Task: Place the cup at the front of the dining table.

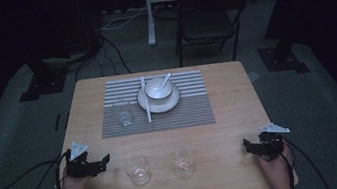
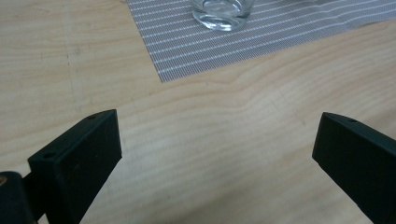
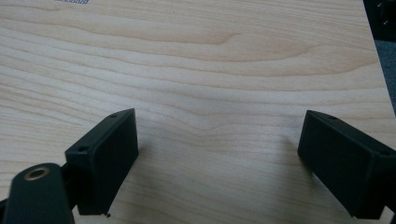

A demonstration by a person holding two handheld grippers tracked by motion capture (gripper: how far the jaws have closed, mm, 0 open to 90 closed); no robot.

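Honestly nothing's grabbed yet: left gripper [image 1: 97, 165] and right gripper [image 1: 251, 147] sit spread wide at the desk's [image 1: 229, 110] near corners. Two glasses [image 1: 137, 170] wait along the near edge between them; I'd approach low and squeeze gently.

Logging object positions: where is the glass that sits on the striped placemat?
In the high view the glass stands on the placemat's left part, just left of the chopsticks and the plate.

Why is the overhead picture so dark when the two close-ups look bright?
High view: dim, the room behind nearly black, only the table lit. Left gripper view: bright, wood grain crisp, the glass cut off at the top. Right gripper view: bright, soft shadows beside the jaws.
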